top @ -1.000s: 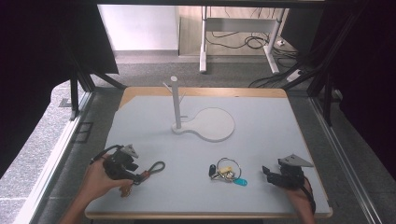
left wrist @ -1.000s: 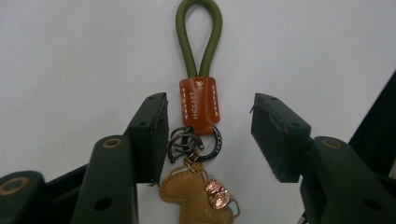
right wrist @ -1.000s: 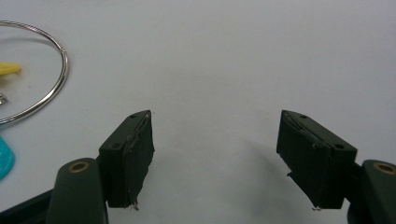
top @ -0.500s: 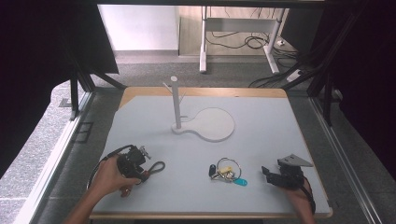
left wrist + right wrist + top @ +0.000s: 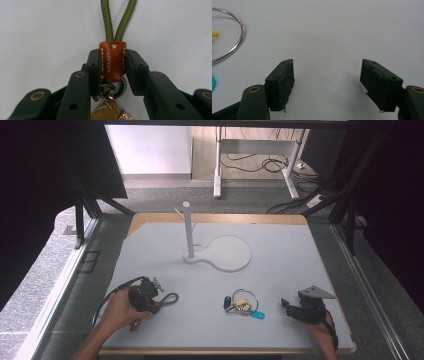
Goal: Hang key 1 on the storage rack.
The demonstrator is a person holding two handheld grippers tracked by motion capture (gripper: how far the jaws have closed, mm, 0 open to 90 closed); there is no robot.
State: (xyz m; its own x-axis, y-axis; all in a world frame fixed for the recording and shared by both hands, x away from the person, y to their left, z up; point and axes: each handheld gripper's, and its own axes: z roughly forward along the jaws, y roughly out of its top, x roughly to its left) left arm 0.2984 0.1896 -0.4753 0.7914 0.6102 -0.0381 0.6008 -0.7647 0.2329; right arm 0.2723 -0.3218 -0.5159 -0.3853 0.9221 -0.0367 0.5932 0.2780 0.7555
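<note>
While the right tongs (image 5: pixel 327 82) wait wide open and empty at the lower right, the left tongs (image 5: pixel 112 68), just closed, squeeze the brown tag (image 5: pixel 112 61) of the green loop (image 5: pixel 169 299) at the worktop's (image 5: pixel 280 270) lower left.

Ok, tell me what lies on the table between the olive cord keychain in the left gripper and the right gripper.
In the high view, a silver key ring bunch with a teal tag lies between the olive cord keychain and the right gripper; otherwise bare grey tabletop.
</note>
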